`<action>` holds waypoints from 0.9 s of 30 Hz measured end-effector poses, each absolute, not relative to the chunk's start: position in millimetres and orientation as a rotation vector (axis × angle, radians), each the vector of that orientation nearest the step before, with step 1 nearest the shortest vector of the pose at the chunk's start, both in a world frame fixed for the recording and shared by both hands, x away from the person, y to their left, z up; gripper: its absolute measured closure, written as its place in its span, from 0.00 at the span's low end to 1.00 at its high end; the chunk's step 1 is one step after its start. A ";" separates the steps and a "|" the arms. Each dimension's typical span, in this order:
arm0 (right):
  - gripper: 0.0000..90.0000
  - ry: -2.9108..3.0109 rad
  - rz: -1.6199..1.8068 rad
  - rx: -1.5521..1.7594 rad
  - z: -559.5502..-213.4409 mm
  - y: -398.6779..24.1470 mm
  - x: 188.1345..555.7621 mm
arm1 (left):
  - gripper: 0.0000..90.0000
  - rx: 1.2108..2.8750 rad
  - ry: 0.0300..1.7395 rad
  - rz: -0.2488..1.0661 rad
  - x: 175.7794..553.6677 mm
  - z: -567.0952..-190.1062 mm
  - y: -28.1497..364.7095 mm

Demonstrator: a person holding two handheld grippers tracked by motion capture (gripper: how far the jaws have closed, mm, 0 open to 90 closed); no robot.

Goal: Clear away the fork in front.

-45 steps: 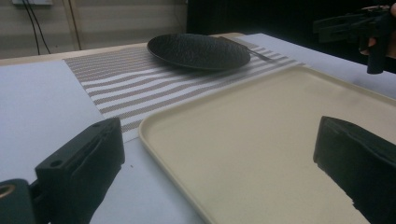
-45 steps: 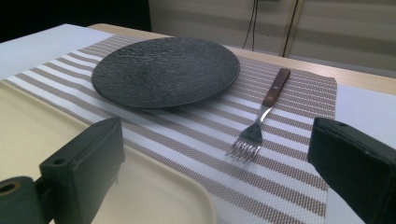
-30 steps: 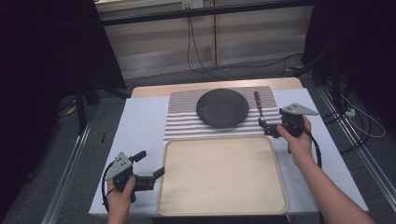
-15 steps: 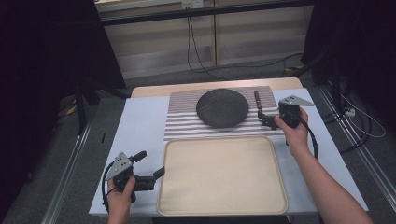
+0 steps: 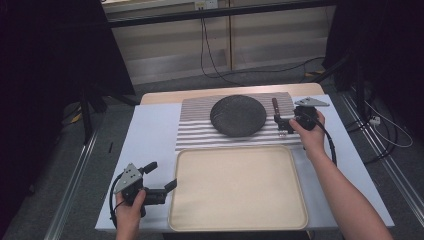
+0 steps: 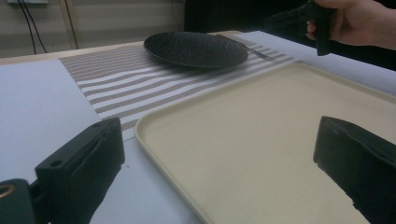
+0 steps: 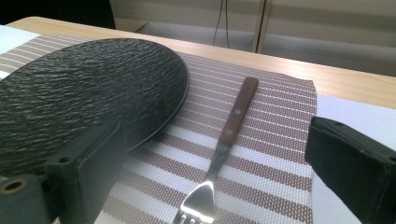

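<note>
A fork [image 7: 219, 144] with a brown wooden handle [image 5: 275, 106] lies on the striped placemat [image 5: 197, 135], just right of a black textured plate [image 5: 237, 116]. My right gripper [image 5: 282, 126] hovers low over the fork's tine end, open, with one jaw on each side of the tines [image 7: 198, 205] and nothing held. My left gripper [image 5: 162, 175] rests at the table's front left, open, its jaws straddling the left rim of the beige tray [image 6: 261, 154]. The plate [image 6: 196, 46] and the person's other hand with its gripper [image 6: 322, 23] show far off in the left gripper view.
The large beige tray [image 5: 237, 220] takes up the front middle of the white table [image 5: 150, 130]. A wooden strip [image 7: 355, 86] runs along the far edge behind the placemat. Cables hang past the table's back and right.
My right gripper has moved a little left and away from the person, up to the fork's tine end. The left gripper has stayed where it was.
</note>
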State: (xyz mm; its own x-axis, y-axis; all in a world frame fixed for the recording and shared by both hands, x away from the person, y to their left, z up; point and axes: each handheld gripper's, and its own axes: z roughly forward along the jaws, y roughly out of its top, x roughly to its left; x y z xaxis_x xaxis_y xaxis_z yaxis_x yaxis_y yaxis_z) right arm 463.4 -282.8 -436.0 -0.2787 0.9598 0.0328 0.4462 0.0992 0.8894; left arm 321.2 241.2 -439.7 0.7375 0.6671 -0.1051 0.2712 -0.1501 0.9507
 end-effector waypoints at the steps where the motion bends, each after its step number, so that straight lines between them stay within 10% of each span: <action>1: 0.06 1.796 1.128 1.377 -436.0 -282.8 463.4 | 0.03 1.733 0.746 0.408 321.2 -439.7 241.2; 15: 0.08 1.785 1.124 1.421 -451.5 -287.5 483.8 | 0.03 1.738 0.749 0.415 320.7 -439.8 241.3; 27: 0.38 1.838 1.071 1.507 -460.9 -291.7 500.3 | 0.03 1.743 0.751 0.420 320.5 -439.9 241.7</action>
